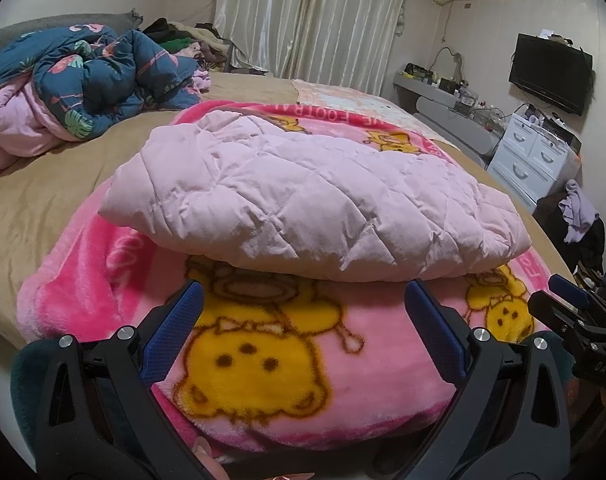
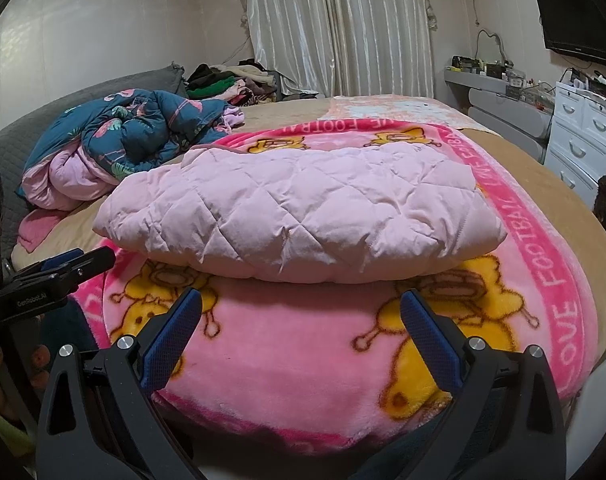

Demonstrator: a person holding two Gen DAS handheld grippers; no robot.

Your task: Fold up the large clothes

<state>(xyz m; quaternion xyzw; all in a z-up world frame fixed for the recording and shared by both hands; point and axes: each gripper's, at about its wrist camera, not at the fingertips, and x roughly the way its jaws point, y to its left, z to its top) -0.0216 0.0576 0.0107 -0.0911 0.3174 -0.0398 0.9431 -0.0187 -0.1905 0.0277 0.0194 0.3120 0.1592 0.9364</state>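
Left gripper (image 1: pixel 303 300): blue-padded fingers spread wide, holding nothing, just short of the garment's near edge.
Right gripper (image 2: pixel 301 306): likewise wide apart and empty, beside the left one.
Quilted pink jacket (image 2: pixel 299 216): folded into a puffy bundle, lying on the pink cartoon blanket (image 2: pixel 287 352).
Blue floral duvet (image 1: pixel 99 76): crumpled, far left on the bed (image 1: pixel 31 196).
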